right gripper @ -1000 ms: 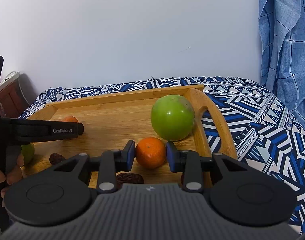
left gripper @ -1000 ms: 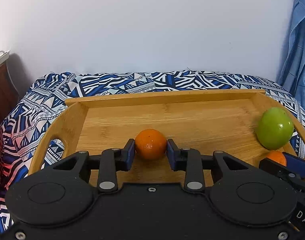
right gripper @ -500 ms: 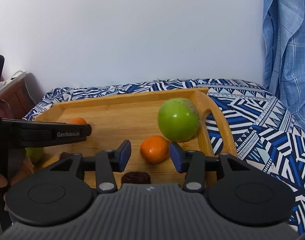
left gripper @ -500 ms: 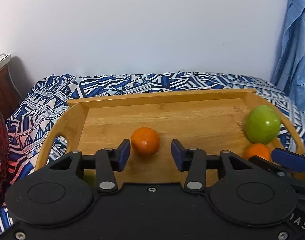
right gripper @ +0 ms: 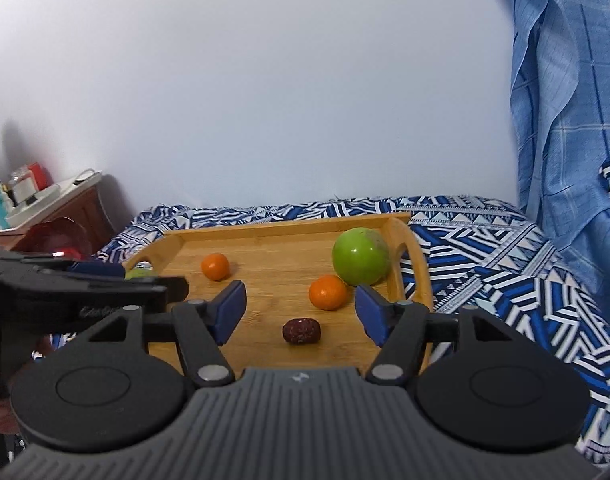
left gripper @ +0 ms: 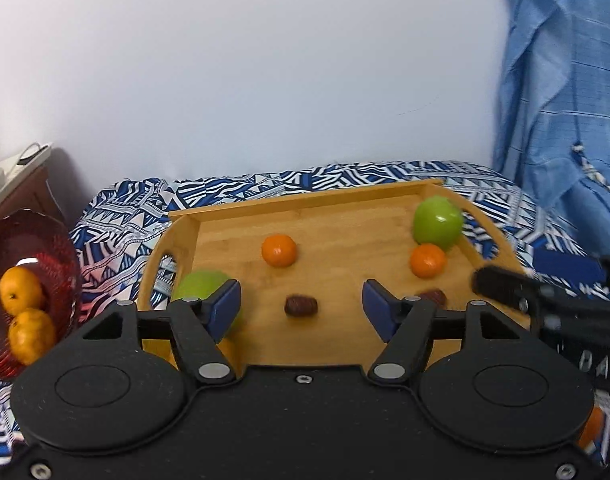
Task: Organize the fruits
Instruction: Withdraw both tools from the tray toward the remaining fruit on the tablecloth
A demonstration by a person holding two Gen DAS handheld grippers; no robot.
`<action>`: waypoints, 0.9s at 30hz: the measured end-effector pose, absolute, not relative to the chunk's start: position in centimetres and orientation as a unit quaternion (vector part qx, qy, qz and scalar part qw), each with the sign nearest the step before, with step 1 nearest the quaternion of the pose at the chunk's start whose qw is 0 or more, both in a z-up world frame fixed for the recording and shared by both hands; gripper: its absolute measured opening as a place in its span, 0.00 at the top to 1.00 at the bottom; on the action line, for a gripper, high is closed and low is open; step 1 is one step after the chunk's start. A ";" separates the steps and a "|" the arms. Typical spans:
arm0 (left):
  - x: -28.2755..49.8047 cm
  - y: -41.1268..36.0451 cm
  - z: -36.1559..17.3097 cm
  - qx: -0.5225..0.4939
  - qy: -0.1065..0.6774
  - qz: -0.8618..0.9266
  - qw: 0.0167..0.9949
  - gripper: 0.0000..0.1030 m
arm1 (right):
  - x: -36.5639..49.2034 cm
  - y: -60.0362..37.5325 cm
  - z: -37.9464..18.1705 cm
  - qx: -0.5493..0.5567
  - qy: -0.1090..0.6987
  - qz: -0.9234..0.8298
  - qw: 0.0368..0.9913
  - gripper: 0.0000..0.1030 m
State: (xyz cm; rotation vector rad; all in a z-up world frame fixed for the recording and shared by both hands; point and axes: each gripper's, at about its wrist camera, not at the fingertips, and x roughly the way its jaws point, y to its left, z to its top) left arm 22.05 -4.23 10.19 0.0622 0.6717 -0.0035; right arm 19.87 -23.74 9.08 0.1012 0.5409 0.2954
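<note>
A wooden tray (left gripper: 345, 200) (right gripper: 289, 226) lies on the patterned cloth. On it are two tangerines (left gripper: 279, 250) (left gripper: 427, 261), two green apples (left gripper: 438, 222) (left gripper: 199, 286) and two dark dates (left gripper: 301, 305) (left gripper: 433, 296). My left gripper (left gripper: 301, 312) is open and empty, above the tray's near edge, over a date. My right gripper (right gripper: 300, 312) is open and empty, with a date (right gripper: 301, 331) between its fingers' line and a tangerine (right gripper: 327, 292) and a green apple (right gripper: 360, 256) just beyond.
A red bowl (left gripper: 45, 240) holding two tangerines (left gripper: 23, 290) stands left of the tray. A wooden side table (right gripper: 61, 208) with small items is at the far left. A blue cloth (right gripper: 565, 120) hangs at the right. A white wall is behind.
Both grippers opened, let go of their tangerines on the tray, and pulled back and up. More of the tray, the dates and the red bowl have come into view.
</note>
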 end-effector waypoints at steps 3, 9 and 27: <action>19.4 -4.8 11.1 0.038 0.321 -0.009 0.946 0.36 | 18.3 -24.4 9.9 0.050 0.255 0.151 0.954 0.25; 14.7 -5.9 13.2 0.046 0.303 -0.013 0.952 0.35 | 15.3 -25.9 10.9 0.035 0.247 0.171 0.953 0.25; 2.0 -12.0 14.8 0.065 0.249 -0.031 0.966 0.29 | 6.9 -32.6 10.8 -0.009 0.233 0.171 0.957 0.19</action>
